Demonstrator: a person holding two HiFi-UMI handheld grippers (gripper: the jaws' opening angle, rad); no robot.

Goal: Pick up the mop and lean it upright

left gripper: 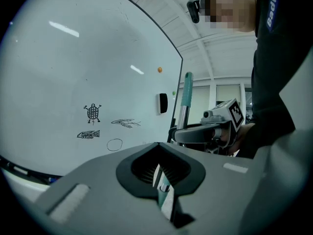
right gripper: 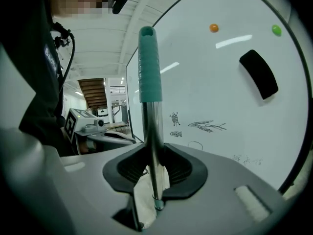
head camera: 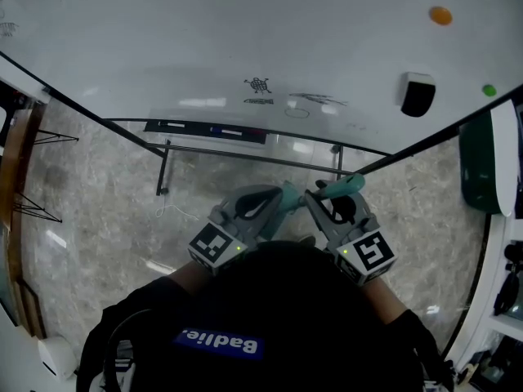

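The mop has a metal pole (right gripper: pixel 152 131) topped by a teal grip (right gripper: pixel 149 67). It stands nearly upright in front of a whiteboard. My right gripper (right gripper: pixel 155 168) is shut on the pole just below the teal grip, and white cloth (right gripper: pixel 145 195) shows under its jaws. My left gripper (left gripper: pixel 160 173) is shut on a lower stretch of the pole (left gripper: pixel 164 187), where a teal collar shows. From there the teal grip (left gripper: pixel 186 89) rises above the right gripper (left gripper: pixel 208 131). In the head view both grippers, left (head camera: pixel 253 207) and right (head camera: pixel 339 211), sit side by side, with the grip (head camera: pixel 343 186) poking out.
The whiteboard (head camera: pixel 245 39) straight ahead carries small drawings, a black eraser (head camera: pixel 417 95), an orange magnet (head camera: pixel 440 15) and a green one (head camera: pixel 489 91). Its metal stand (head camera: pixel 245 158) rests on a marble floor. A green-and-white object (head camera: pixel 482 162) stands at the right.
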